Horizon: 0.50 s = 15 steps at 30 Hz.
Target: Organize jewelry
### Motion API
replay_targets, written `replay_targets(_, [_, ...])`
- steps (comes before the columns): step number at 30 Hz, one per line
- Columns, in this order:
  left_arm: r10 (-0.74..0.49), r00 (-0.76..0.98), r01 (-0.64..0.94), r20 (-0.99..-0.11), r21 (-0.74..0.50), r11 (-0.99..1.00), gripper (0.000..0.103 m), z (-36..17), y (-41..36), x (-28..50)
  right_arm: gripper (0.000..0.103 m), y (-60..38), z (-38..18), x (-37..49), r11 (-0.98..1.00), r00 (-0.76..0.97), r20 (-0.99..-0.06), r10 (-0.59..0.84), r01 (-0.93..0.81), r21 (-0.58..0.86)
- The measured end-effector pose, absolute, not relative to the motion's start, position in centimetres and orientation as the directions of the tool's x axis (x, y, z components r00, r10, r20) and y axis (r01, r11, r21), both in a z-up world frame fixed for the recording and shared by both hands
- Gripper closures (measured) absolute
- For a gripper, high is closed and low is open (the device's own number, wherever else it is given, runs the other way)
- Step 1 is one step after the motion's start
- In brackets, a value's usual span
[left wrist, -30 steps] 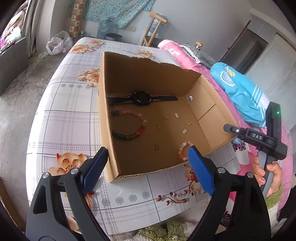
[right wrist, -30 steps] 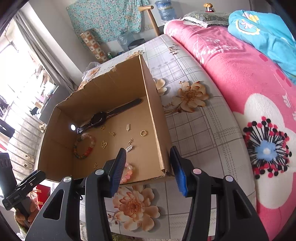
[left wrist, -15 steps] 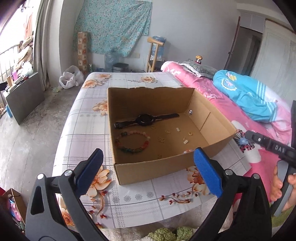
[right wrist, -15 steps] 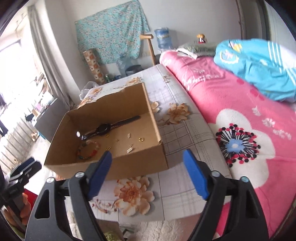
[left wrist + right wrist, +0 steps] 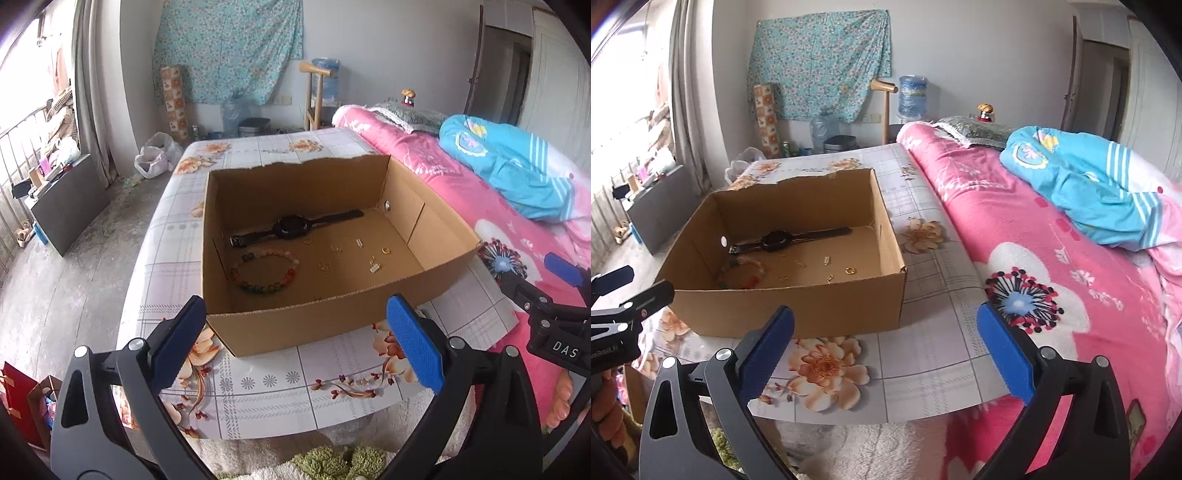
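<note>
Both tongs have backed up and away from the cardboard box (image 5: 317, 325): left tongs (image 5: 295, 339) gape wide, empty; right tongs (image 5: 886, 347) are opening, empty too. Ahead on the counter (image 5: 266, 384), the box holds a watch (image 5: 291, 227), beaded bracelet (image 5: 266, 271) (and tiny gold pieces).

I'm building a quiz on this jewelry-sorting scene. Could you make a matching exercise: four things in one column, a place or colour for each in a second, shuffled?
Things:
1. black wristwatch
2. multicoloured beaded bracelet
3. small gold ring
4. turquoise striped blanket

Places:
A. on the pink bedspread, outside the box
B. box floor, near the right wall
C. stretched flat along the far wall of the brown cardboard box
D. box floor, left part, just nearer than the watch

Pairs: 1-C, 2-D, 3-B, 4-A
</note>
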<state>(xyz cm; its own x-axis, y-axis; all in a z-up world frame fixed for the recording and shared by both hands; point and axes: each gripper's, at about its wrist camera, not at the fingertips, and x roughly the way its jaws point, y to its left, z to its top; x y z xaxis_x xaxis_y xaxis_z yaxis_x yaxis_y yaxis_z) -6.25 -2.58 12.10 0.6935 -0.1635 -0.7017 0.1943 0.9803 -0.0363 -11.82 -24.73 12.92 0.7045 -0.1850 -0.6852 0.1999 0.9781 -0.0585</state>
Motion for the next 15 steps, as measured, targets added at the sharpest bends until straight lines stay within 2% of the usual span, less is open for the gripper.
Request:
replay_targets(6, [-0.15, 0.638, 0.156, -0.755, -0.064, 0.986, 0.008, 10.4, -3.1, -6.0, 0.007, -23.8, 11.8, -11.2, 0.976, 0.669, -0.713, -0.211, 0.181, -0.119])
replay_targets(15, [-0.085, 0.574, 0.1, -0.815, -0.033, 0.994, 0.008, 8.5, -3.4, -4.9, 0.007, -23.8, 9.9, -9.3, 0.987, 0.584, -0.797, -0.154, 0.129, -0.097])
